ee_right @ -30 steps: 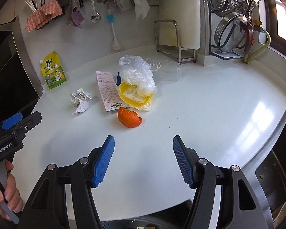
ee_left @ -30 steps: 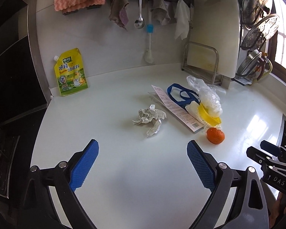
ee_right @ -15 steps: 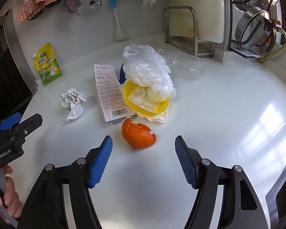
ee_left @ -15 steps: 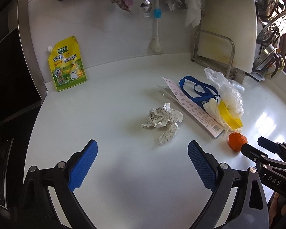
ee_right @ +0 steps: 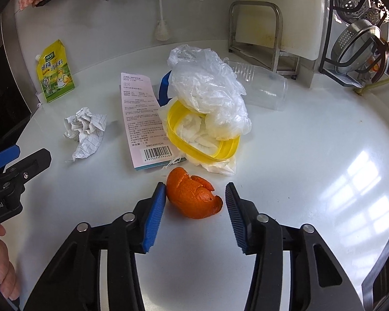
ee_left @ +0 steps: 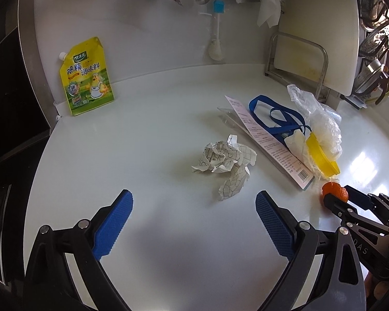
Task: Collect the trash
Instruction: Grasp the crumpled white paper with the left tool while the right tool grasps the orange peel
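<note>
The right gripper (ee_right: 195,202) is closing around the curled orange citrus peel (ee_right: 193,198) on the white countertop (ee_right: 311,160), pads not yet pressing; squeeze gently, centred; the left gripper (ee_left: 193,220) gapes wide, empty.

one orange peel (ee_right: 193,199), one crumpled paper (ee_right: 85,131), one leaflet (ee_right: 142,121), one yellow lid (ee_right: 202,134), one pouch (ee_right: 55,72), one cup (ee_right: 259,88), two grippers (ee_right: 195,215) (ee_left: 193,223).

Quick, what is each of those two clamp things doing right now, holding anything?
Left hand-held gripper: open, empty, short of the crumpled paper.
Right hand-held gripper: closing around the orange peel, not yet gripping it.
</note>
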Demonstrator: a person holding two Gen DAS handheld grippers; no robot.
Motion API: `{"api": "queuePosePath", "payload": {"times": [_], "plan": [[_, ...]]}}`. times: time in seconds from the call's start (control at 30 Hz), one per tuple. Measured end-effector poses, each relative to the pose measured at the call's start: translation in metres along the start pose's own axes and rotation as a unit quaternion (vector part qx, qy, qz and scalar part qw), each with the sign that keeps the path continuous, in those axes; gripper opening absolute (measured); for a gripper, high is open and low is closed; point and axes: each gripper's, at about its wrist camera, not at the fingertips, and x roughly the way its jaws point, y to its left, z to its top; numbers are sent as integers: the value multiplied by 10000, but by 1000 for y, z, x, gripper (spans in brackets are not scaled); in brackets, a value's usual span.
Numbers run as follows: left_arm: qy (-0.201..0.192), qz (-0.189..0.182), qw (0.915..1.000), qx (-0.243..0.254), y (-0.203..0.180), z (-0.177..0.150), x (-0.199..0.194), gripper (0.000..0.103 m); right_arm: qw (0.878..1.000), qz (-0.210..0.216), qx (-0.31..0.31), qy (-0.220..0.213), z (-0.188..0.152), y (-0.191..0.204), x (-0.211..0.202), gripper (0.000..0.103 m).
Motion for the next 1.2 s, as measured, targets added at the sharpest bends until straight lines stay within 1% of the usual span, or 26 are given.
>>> {"api": "queuePosePath", "payload": {"times": [0.1, 0.13, 0.3, 0.4, 0.5, 0.6, 0.8, 0.87, 0.9, 0.93, 0.97, 1.0, 1.03, 1.07, 1.13, 1.2], "plan": [[16, -29, 10000, -18, -1, 1, 2, 94, 9999, -44, -87, -41, -2, 3, -5, 31], [30, -53, 10000, -25, -1, 1, 3, 94, 10000, -9, -67, -41, -3, 2, -6, 31], [77, -99, 9999, -99, -3, 3, 9, 94, 9996, 91, 265, -97, -9, -18, -19, 25], [82, -72, 9999, -111, -8, 8, 14, 94, 9988, 98, 443, -176, -12, -32, -28, 25], [135, -12, 9999, -20, -18, 13, 22, 94, 9979, 137, 589, -236, -15, -43, -36, 25], [211, 46, 9997, 59, -26, 18, 33, 94, 9975, 148, 635, -275, -18, -49, -41, 25], [409, 121, 9991, 43, -32, 26, 53, 93, 9966, 207, 726, -316, -22, -55, -46, 25], [433, 141, 9989, 64, -34, 26, 57, 85, 9964, 236, 751, -323, -23, -57, -46, 25], [466, 133, 9988, 78, -35, 26, 59, 76, 9963, 247, 755, -325, -24, -57, -46, 25], [503, 120, 9986, 85, -35, 25, 61, 70, 9963, 255, 756, -329, -24, -57, -47, 25], [522, 121, 9985, 92, -36, 25, 63, 68, 9962, 261, 755, -332, -24, -57, -47, 25], [527, 111, 9985, 104, -37, 24, 64, 62, 9962, 270, 757, -337, -24, -57, -47, 25], [537, 90, 9984, 117, -37, 24, 65, 54, 9962, 280, 756, -338, -24, -56, -48, 25], [552, 68, 9984, 129, -38, 23, 66, 50, 9962, 285, 755, -338, -25, -56, -48, 25], [578, 4, 9982, 167, -39, 22, 67, 38, 9962, 288, 755, -339, -27, -56, -48, 25], [599, -49, 9980, 212, -41, 22, 67, 29, 9961, 295, 768, -328, -29, -56, -48, 25]]}}
